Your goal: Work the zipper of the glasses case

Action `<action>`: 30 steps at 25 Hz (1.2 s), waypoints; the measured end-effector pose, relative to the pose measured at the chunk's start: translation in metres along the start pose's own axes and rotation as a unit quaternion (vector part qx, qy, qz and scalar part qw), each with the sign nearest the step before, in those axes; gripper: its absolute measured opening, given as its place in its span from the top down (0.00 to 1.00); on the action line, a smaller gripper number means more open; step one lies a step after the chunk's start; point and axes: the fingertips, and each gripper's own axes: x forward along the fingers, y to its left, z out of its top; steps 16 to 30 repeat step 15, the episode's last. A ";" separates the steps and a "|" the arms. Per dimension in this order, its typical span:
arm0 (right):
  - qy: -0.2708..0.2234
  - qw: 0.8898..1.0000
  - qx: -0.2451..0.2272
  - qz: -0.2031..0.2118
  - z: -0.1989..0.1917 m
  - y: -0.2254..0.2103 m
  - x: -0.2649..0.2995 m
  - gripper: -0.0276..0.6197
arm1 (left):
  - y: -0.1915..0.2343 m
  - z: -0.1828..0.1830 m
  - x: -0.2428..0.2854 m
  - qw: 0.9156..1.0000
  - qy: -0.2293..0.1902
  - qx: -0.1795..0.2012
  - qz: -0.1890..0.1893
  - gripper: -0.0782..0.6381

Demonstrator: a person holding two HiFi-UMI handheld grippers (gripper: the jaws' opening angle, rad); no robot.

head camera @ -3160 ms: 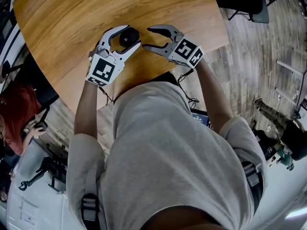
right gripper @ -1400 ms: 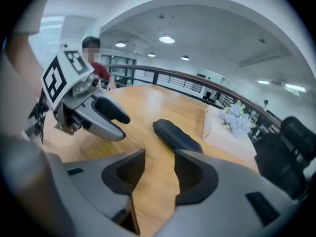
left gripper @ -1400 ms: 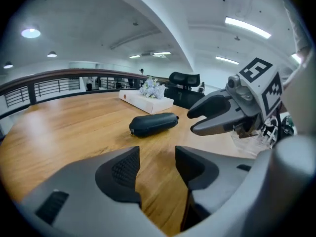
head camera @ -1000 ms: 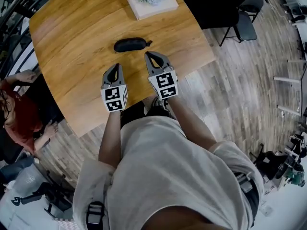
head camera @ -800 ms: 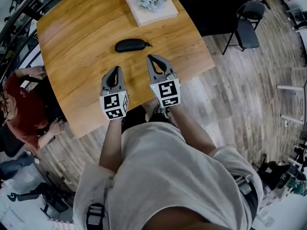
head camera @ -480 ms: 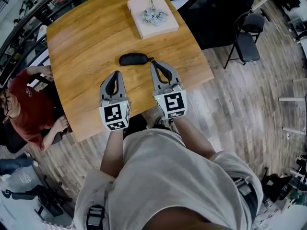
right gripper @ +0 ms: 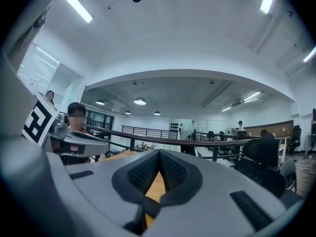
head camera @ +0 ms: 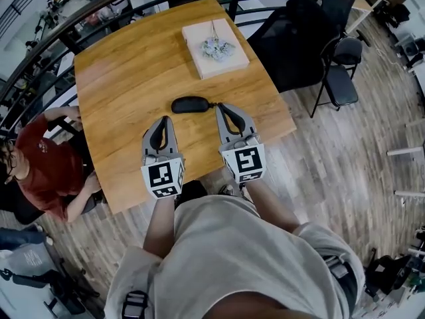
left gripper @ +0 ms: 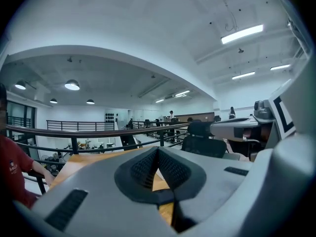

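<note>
The black glasses case (head camera: 190, 104) lies on the wooden table (head camera: 126, 85), its zipper pull pointing right. My left gripper (head camera: 161, 121) hovers well above the table just short of the case, shut and empty. My right gripper (head camera: 224, 107) hangs beside it, to the right of the case, also shut with nothing in it. In the left gripper view the left gripper's (left gripper: 158, 150) pads meet at the tips, with only the room behind. In the right gripper view the right gripper (right gripper: 159, 153) likewise has its tips together. The case is out of sight in both gripper views.
A pale box with a small flower sprig (head camera: 214, 47) rests on the far side of the table. A person in a red shirt (head camera: 40, 168) sits at the table's left edge. A black railing (head camera: 99, 8) runs behind the table, and black chairs (head camera: 342, 68) stand to the right.
Both grippers have risen away from the table and now point out level over the room. Earlier they stood open around the case; they have since been shut and empty.
</note>
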 end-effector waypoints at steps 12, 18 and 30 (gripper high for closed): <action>-0.008 1.000 -0.005 0.002 0.010 0.003 -0.002 0.92 | -0.002 0.007 -0.005 1.000 -0.008 -0.003 -0.007 0.86; -0.005 1.000 -0.003 0.004 0.008 0.008 -0.005 0.92 | -0.003 0.004 -0.009 1.000 -0.005 -0.004 -0.008 0.86; -0.005 1.000 -0.003 0.004 0.008 0.008 -0.005 0.92 | -0.003 0.004 -0.009 1.000 -0.005 -0.004 -0.008 0.86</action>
